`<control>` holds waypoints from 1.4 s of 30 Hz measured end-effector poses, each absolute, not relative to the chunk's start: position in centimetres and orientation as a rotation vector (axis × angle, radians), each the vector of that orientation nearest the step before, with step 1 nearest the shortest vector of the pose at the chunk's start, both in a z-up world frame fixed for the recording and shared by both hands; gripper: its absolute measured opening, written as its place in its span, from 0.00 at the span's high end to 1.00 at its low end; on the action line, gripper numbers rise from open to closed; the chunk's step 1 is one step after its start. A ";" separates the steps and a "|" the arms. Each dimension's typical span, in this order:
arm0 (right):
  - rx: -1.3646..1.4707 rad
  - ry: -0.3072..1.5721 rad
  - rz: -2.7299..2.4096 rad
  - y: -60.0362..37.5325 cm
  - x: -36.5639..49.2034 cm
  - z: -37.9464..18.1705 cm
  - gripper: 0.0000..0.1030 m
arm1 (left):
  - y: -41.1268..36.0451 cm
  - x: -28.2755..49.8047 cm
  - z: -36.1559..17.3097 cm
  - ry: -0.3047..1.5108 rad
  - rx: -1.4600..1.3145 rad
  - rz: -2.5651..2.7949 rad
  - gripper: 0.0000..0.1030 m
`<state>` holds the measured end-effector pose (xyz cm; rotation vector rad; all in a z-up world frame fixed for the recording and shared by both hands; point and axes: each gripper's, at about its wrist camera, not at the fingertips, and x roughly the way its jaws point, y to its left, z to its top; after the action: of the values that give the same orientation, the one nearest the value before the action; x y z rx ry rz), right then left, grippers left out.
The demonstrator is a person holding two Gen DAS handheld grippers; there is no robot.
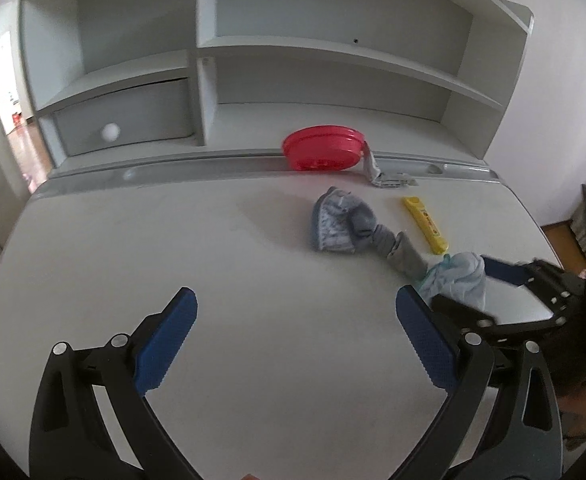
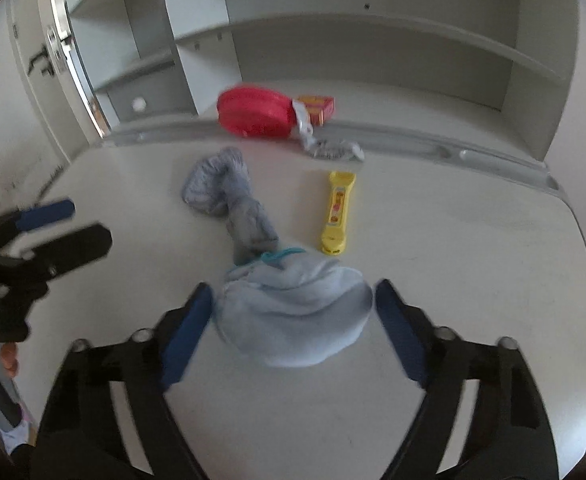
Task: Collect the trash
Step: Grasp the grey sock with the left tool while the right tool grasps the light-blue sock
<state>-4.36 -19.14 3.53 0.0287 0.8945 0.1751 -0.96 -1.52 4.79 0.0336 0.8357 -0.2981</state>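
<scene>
- Pale blue, soft crumpled cloth [image 2: 293, 316] lies on the matt white desk [image 2: 473, 260], between the spread blue pads of the right gripper [image 2: 293, 320], which has not yet closed on it.
- To grip well, close around the thick bunched middle, not the loose edge.
- Left gripper [image 1: 297, 336] hangs spread apart over bare desk, holding nothing.
- Glossy yellow plastic wrapper [image 2: 336, 212] and crinkled silver foil [image 2: 329, 148] lie beyond, near the smooth red plastic bowl [image 2: 255, 116].

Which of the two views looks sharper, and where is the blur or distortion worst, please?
Left wrist view: sharper; the shelf unit bows from fisheye. Right wrist view: motion-smeared, worst on the red bowl and left gripper; the light-blue cloth is soft.
</scene>
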 end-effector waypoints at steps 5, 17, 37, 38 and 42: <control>0.014 0.897 0.180 -20.1 -4.3 3.4 0.67 | -3.0 0.7 4.5 0.845 0.043 -0.340 0.06; 0.070 0.884 0.069 -27.2 -5.2 3.6 0.69 | -8.4 6.1 2.4 0.892 0.048 -0.392 0.06; 0.118 0.882 0.100 -28.4 -4.6 3.1 0.68 | -4.2 5.0 1.4 0.910 0.105 -0.266 0.52; 0.118 0.882 0.100 -28.3 -4.5 3.1 0.68 | -4.4 5.0 1.5 0.911 0.103 -0.272 0.57; 0.112 0.882 0.098 -28.2 -4.5 3.1 0.68 | -4.9 4.8 1.5 0.912 0.098 -0.338 0.82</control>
<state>-4.50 -28.20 3.14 0.1119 0.8821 0.0976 4.81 -4.95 1.55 0.0978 0.9118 -0.3376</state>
